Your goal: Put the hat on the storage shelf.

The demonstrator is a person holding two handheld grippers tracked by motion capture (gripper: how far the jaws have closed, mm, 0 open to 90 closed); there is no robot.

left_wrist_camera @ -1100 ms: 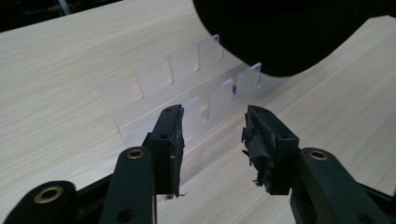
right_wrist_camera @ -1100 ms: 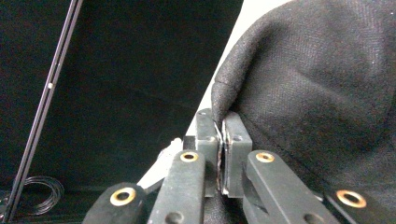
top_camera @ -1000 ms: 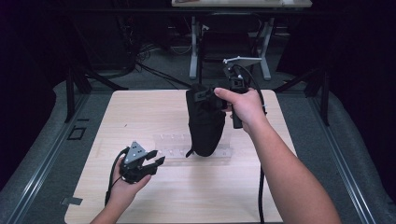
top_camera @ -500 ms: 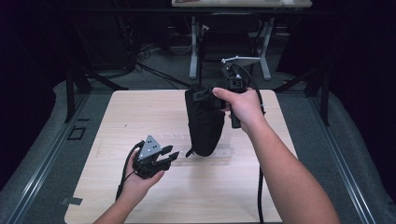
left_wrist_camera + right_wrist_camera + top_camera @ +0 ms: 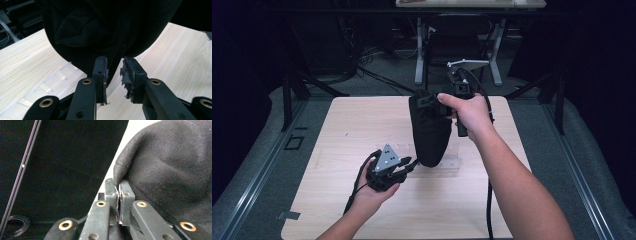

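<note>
Since a second ago my left gripper [image 5: 408, 167] has slid rightward toward the black cloth bag [image 5: 428, 131], jaws closing but still apart, its hanging bottom just ahead. At frame centre my raised right gripper [image 5: 118, 192] stays clamped on the bag's upper edge.

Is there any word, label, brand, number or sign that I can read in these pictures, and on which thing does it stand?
None can be read: the black fabric bag, the clear plastic tray, the pale wooden table and both the left gripper and right gripper carry no visible writing.
</note>
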